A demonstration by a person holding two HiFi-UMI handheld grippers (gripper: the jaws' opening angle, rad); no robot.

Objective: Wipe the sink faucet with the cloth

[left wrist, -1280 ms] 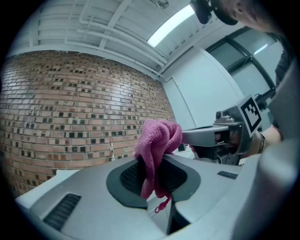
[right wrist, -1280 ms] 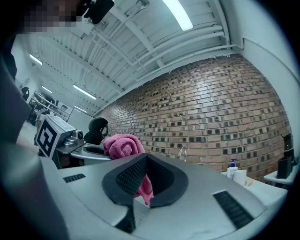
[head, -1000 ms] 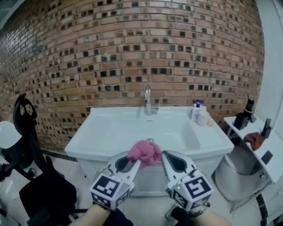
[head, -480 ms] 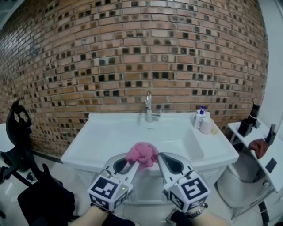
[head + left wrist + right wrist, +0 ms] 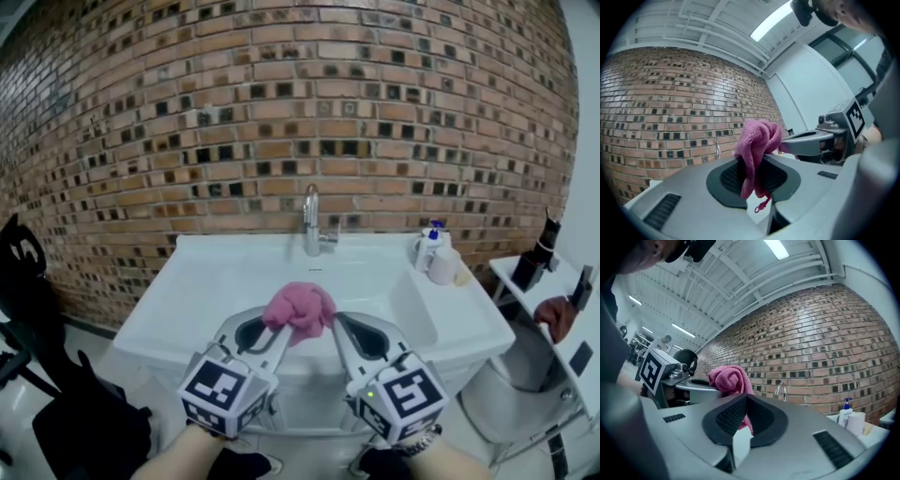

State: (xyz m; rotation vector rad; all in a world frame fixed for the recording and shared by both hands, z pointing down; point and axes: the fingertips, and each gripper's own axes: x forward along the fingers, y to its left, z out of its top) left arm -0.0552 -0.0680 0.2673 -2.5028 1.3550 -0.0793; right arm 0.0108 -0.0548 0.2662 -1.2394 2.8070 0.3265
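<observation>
Gripping: left gripper (image 5: pixel 274 330) and right gripper (image 5: pixel 339 326) both pinch the pink cloth (image 5: pixel 300 307).
Cloth: over the sink (image 5: pixel 155 300)'s front rim, faucet (image 5: pixel 312 220) well beyond.
Approach: we should bring it in level, then wrap the faucet.

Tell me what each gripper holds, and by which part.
Both hold the pink cloth: the left gripper clamps a bunched fold on its left, the right gripper pinches a thin edge on its right.

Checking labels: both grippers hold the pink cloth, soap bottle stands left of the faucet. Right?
No. The head view shows the soap bottle right of the faucet, on the sink rim. The left gripper and right gripper do hold the pink cloth.
</observation>
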